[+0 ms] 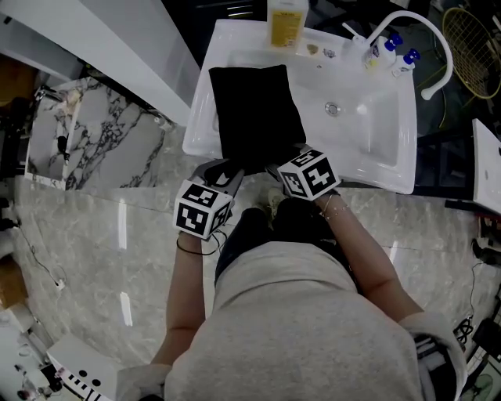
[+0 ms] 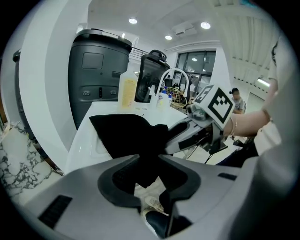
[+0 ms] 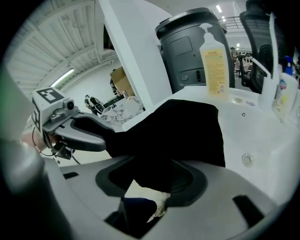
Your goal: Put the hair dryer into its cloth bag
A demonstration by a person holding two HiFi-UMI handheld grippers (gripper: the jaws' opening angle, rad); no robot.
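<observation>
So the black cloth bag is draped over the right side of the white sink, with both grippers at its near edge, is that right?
Not quite. The head view shows the black cloth bag draped over the left side of the white sink; the drain sits in the bare right part. The left gripper and the right gripper are indeed at its near edge.

Cloth bag (image 1: pixel 257 113) draped over front rim of sink (image 1: pixel 376 133). Left gripper (image 1: pixel 225 175), right gripper (image 1: pixel 275 169) side by side at bag's near edge. Soap bottle (image 1: pixel 286 23) on far rim.
</observation>
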